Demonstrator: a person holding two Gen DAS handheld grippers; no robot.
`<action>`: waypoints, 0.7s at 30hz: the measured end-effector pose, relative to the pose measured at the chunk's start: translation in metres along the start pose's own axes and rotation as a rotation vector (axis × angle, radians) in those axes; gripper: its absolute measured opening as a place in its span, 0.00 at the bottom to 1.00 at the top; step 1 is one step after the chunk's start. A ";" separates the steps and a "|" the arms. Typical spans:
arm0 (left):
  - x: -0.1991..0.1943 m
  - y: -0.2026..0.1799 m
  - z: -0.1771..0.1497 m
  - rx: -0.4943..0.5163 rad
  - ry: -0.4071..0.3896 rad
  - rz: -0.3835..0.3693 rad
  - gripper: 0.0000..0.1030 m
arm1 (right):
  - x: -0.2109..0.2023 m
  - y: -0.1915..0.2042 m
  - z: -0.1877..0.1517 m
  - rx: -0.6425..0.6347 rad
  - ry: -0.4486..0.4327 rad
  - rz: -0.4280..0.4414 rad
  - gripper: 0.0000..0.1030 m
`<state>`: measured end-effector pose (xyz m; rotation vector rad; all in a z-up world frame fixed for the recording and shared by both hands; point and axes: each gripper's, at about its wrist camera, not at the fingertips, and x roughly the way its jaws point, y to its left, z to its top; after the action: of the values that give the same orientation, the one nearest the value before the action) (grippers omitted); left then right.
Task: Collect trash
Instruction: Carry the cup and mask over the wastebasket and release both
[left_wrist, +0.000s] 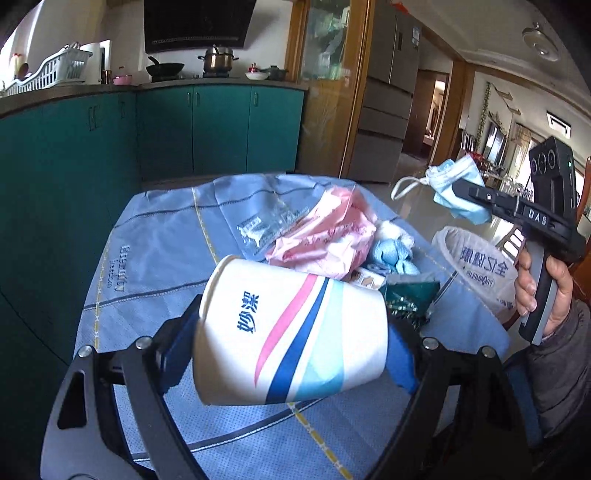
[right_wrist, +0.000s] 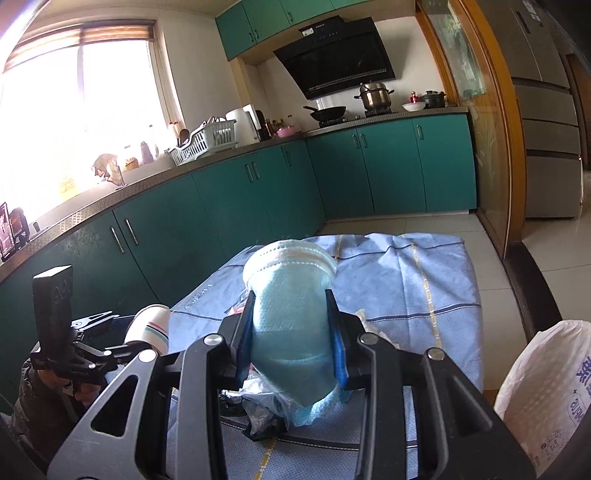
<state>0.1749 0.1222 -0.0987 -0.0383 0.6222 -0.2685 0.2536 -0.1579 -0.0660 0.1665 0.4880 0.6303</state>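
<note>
The fingers (left_wrist: 400, 363) of the left gripper (left_wrist: 291, 332) are clamped on a paper cup (left_wrist: 288, 328), 1 blue pad pressed to each end of it. The cup lies on its side between them, raised off the blue cloth (left_wrist: 162, 236) that covers the counter. Its rim points left and its base right.

Just past the cup, on the cloth, lies a heap of trash: a pink bag (left_wrist: 325, 236), a clear wrapper (left_wrist: 264, 225), a crumpled blue wad (left_wrist: 391, 254) and a dark green packet (left_wrist: 410, 295). Right of the heap stands a white bag (left_wrist: 476, 266), its mouth open.

The fingers (right_wrist: 338, 341) of the right gripper (right_wrist: 291, 332) are closed on a blue mask (right_wrist: 290, 306). The mask stands up between the 2 pads, and its folded white edge bulges above their tips. In the left wrist view the right gripper (left_wrist: 465, 188) holds the mask (left_wrist: 458, 188) up in the air, above the white bag, with an ear loop (left_wrist: 404, 186) dangling to the left.

Below the mask, on the cloth, lies crumpled clear plastic (right_wrist: 258, 406). The white bag (right_wrist: 546, 391) sits low at the right of the fingers, and the cup (right_wrist: 151, 328) shows at their left.
</note>
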 end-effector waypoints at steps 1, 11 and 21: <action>-0.002 -0.001 0.002 -0.009 -0.017 -0.004 0.83 | -0.004 -0.002 0.001 -0.002 -0.006 -0.012 0.34; -0.002 -0.041 0.022 0.009 -0.106 -0.002 0.83 | -0.046 -0.036 -0.001 0.004 -0.035 -0.171 0.34; 0.033 -0.133 0.046 0.130 -0.113 -0.099 0.83 | -0.105 -0.088 -0.025 0.056 -0.041 -0.381 0.34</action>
<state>0.1953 -0.0163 -0.0648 0.0404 0.4904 -0.3995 0.2148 -0.2915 -0.0730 0.1344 0.4823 0.2407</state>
